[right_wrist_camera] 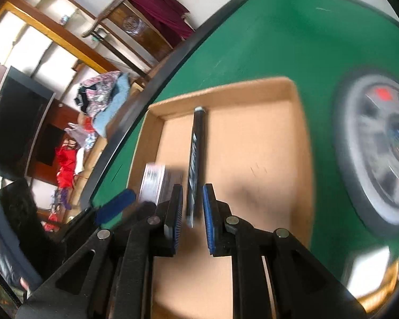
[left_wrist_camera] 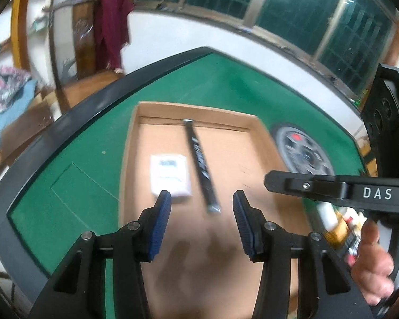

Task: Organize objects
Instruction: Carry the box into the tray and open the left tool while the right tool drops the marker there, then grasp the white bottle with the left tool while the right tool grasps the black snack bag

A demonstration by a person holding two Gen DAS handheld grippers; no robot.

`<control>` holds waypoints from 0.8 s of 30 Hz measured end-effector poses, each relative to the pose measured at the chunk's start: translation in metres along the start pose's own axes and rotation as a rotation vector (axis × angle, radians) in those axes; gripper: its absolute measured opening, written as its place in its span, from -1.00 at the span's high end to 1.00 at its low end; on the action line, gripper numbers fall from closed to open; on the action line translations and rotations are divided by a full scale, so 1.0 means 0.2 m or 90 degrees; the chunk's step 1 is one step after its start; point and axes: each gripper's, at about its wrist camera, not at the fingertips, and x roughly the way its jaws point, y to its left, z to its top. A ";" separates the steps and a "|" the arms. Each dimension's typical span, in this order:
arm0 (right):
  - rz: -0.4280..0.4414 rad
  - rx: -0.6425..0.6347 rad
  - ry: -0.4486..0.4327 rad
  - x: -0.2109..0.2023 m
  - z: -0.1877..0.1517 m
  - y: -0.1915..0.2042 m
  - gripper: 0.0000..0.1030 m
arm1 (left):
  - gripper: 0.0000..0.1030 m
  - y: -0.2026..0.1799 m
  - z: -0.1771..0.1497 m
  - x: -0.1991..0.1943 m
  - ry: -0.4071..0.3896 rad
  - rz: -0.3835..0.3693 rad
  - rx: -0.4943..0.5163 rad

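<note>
Left gripper (left_wrist_camera: 201, 202) jaws spread wide, empty, above the cardboard tray (left_wrist_camera: 255, 143). Right gripper (right_wrist_camera: 192, 207) jaws parted narrowly, near end of black pen (right_wrist_camera: 196, 154) between them, contact unclear. White box (left_wrist_camera: 170, 175) lies left of the pen.

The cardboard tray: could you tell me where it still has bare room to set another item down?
In the cardboard tray, the floor between the black pen and the right wall is bare, as is the near end. The white box beside the pen crowds the left. Both grippers, left and right, hover there.
</note>
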 end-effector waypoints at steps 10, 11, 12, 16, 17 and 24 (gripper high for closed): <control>-0.006 -0.041 -0.117 -0.69 -0.56 -0.29 0.60 | 0.16 -0.55 -0.36 -0.22 -0.014 -0.094 0.109; -0.032 -0.051 -0.153 -0.78 -0.65 -0.33 0.44 | 0.16 -0.60 -0.38 -0.22 -0.003 -0.107 0.115; -0.046 -0.054 -0.175 -0.83 -0.69 -0.36 0.12 | 0.16 -0.65 -0.41 -0.22 0.006 -0.119 0.121; -0.067 -0.065 -0.202 -0.93 -0.84 -0.52 -0.32 | 0.16 -0.84 -0.51 -0.20 0.042 -0.120 0.162; -0.071 -0.054 -0.187 -0.93 -0.86 -0.58 -0.20 | 0.16 -0.88 -0.54 -0.19 0.052 -0.112 0.169; -0.025 0.020 -0.173 -0.94 -0.85 -0.72 0.27 | 0.17 -0.91 -0.61 -0.08 0.104 -0.061 0.154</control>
